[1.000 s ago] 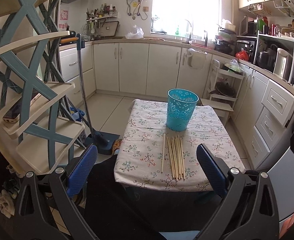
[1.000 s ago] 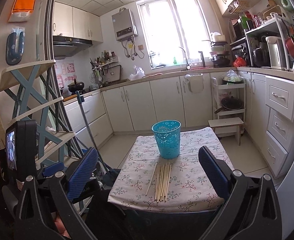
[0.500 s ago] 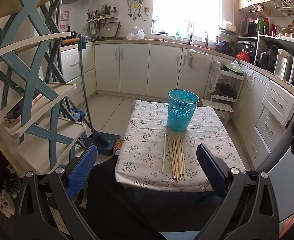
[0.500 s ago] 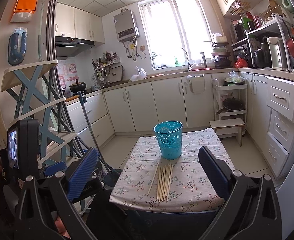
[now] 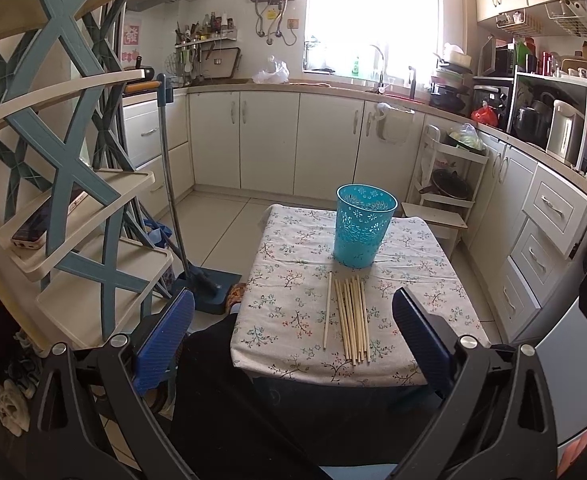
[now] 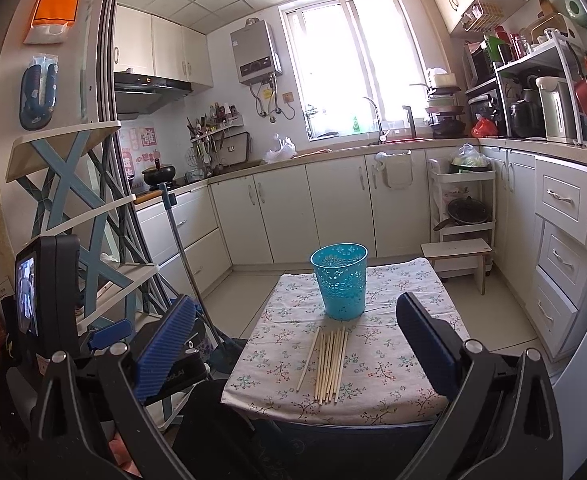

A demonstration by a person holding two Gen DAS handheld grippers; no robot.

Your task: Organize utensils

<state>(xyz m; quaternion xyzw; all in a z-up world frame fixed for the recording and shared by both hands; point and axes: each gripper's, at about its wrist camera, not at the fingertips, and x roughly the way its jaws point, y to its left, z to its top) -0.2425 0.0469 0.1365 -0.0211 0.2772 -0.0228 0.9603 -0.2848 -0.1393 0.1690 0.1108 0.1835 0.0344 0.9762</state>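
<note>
Nine or ten chopsticks lie in a loose row on the flowered cloth of the small bench, one of them set a little apart on the left of the bunch, all pointing toward the teal cutout basket that stands upright just behind their far ends, near them but (as far as I can tell) not touching. Nothing is in the basket that I can see, so the sorting has not begun. Both grippers hang back on the near side of the bench, over the person's dark lap: the left gripper has its jaws spread wide and empty, the sticks framed between its blue pads, and the right gripper is the same, wide apart and holding nothing. Compared with a second ago very little has changed; the sticks and basket sit exactly where they were, and both cameras have only drifted slightly, the right one tipping up a touch. I read that as settling before a reach, with one gripper likely to go down for the lone stick or the edge of the bunch. Around all this stand a blue-and-cream rack, a dustpan on its long handle, and white cabinets.
</note>
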